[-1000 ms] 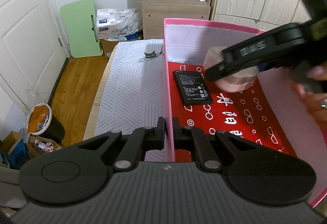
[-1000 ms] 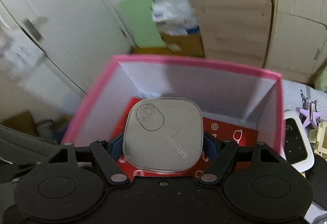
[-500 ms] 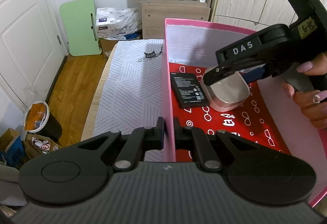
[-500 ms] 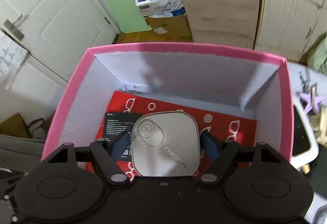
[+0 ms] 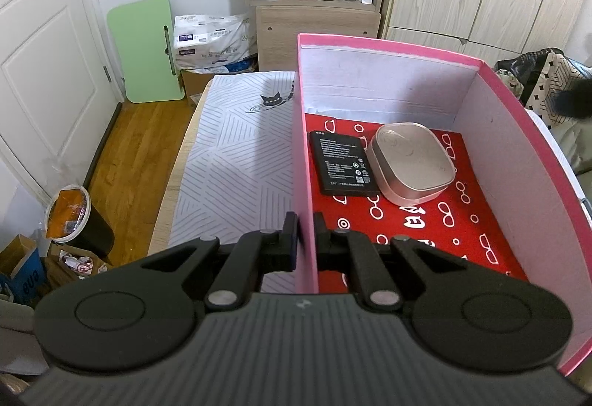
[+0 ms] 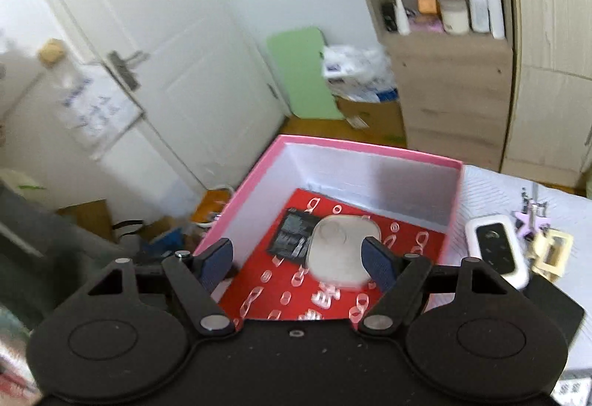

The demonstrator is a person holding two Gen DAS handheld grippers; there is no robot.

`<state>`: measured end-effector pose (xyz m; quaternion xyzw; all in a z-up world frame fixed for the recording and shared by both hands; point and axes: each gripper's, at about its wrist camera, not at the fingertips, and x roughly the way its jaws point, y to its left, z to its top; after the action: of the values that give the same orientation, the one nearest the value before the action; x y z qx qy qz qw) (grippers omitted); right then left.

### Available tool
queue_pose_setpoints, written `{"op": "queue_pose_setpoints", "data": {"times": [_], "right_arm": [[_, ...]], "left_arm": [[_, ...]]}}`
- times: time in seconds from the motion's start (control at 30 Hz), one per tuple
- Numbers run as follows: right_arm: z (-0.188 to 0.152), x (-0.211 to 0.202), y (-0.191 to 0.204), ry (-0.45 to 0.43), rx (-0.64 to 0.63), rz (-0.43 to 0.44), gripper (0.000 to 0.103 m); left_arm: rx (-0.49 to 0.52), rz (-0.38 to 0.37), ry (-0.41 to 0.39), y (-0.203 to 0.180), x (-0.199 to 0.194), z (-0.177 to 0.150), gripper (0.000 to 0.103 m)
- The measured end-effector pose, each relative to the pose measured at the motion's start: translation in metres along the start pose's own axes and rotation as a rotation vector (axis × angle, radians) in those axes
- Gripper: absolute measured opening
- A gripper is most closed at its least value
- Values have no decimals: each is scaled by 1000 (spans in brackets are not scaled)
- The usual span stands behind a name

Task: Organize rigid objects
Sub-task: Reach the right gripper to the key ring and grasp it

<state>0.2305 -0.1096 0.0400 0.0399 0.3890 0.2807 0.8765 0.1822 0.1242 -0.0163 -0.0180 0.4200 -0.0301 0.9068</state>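
Right wrist view: spread, empty right gripper [image 6: 298, 263] above the pink cardboard box [image 6: 370, 148].
Rounded metallic case [image 5: 412, 161] lies inside, beside the flat black battery [image 5: 342, 161]; left gripper [image 5: 305, 243] pinches the box's left wall. White remote-like device [image 6: 495, 252] sits right, nearer the right gripper.

Left wrist view sits at the pink box [image 5: 300, 161] wall; right looks down from above it.

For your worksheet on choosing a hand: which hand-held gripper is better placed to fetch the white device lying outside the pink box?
Right hand-held gripper: open, empty, beside the white device. Left hand-held gripper is clamped on the pink box wall.
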Motion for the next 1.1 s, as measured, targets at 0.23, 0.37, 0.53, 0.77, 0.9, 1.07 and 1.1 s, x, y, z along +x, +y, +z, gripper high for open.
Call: {"op": "queue_pose_setpoints", "data": {"times": [0.23, 0.37, 0.53, 0.77, 0.9, 1.07, 1.1], "right_arm": [[-49, -65, -25, -46, 14, -8, 81], [-92, -83, -40, -36, 131, 19, 81], [-147, -72, -48, 14, 222, -42, 77], [-191, -36, -61, 83, 206, -259, 59], [-197, -21, -67, 97, 153, -358, 55], [-197, -5, -60, 73, 38, -418, 58], [-198, -2, -53, 79, -18, -437, 59]], "left_arm": [[1, -1, -1, 0, 0, 0, 7], [-6, -5, -9, 0, 0, 0, 7], [-6, -5, -10, -1, 0, 0, 7], [0, -4, -10, -2, 0, -1, 7], [-2, -5, -11, -2, -1, -1, 7], [-13, -7, -11, -1, -1, -1, 8], [-14, -8, -11, -1, -1, -1, 8]]}}
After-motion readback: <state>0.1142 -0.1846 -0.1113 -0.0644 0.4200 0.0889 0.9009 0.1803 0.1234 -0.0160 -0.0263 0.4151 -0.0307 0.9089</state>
